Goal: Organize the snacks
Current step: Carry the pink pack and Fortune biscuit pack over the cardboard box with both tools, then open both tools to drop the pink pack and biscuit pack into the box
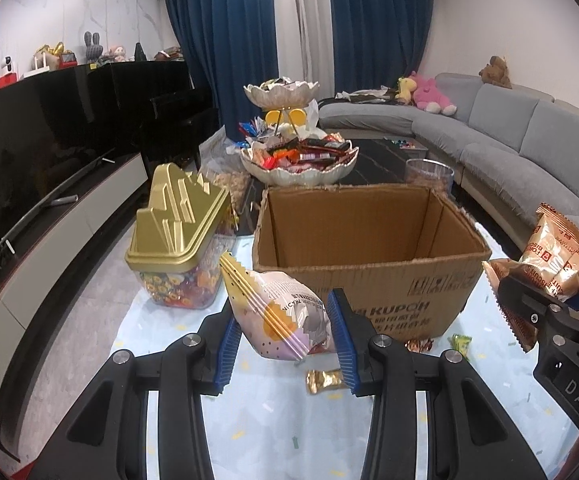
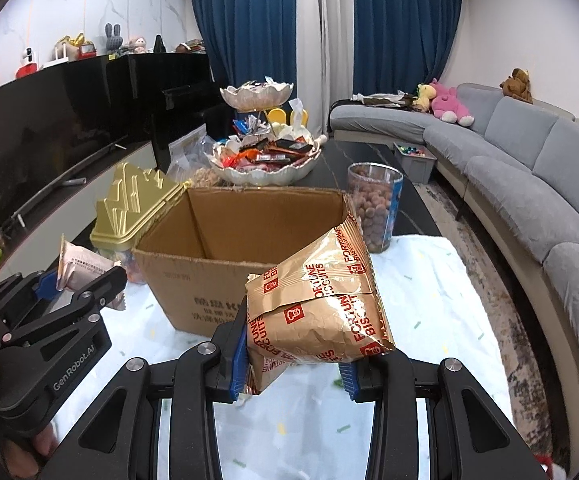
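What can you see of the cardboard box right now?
The cardboard box is plain brown corrugated card, open-topped, its flaps gone and its rim ragged. Dark print marks its near wall. It stands upright on the pale tablecloth. What shows of its inside looks empty; the floor is hidden. The gold-lidded jar stands close at its left. Neither held packet touches it.

Brown cardboard box (image 1: pixel 369 276), gold-lidded jar (image 1: pixel 177 236)

Grey sofa (image 1: pixel 509 136) rt, blue curtains (image 1: pixel 225 32), TV (image 1: pixel 29 140) lt.
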A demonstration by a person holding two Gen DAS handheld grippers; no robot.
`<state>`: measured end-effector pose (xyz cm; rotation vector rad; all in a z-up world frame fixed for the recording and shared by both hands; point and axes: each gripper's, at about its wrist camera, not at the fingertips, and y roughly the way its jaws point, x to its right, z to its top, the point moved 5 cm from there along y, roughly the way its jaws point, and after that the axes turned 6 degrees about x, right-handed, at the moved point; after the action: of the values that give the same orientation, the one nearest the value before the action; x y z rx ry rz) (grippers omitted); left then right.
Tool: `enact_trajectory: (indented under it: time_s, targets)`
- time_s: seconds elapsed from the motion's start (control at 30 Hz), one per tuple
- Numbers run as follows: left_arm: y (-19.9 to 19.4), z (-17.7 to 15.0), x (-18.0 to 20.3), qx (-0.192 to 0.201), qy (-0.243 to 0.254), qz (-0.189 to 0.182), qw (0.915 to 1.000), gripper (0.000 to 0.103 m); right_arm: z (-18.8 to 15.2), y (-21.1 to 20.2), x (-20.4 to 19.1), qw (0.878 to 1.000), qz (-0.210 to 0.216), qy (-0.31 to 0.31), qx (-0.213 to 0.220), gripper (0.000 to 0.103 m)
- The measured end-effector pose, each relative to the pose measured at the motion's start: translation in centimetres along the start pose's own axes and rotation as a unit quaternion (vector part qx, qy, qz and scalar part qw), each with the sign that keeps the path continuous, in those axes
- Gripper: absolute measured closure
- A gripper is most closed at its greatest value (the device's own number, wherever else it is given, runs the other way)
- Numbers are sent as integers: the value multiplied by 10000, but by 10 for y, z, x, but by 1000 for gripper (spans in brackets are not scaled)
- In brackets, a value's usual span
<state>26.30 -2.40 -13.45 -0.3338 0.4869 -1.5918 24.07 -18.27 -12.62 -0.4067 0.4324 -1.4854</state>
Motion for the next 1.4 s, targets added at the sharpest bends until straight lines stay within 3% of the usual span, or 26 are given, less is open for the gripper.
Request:
enact_trajectory:
  time_s: [0.9, 1.4]
  targets:
    - [54, 68, 14, 205, 151, -204, 9995, 61, 60, 51, 6, 9999, 38, -94, 106, 65]
    - [107, 67, 15, -27, 170, -276, 9995, 61, 64, 103, 7, 9998, 99, -119, -143, 65]
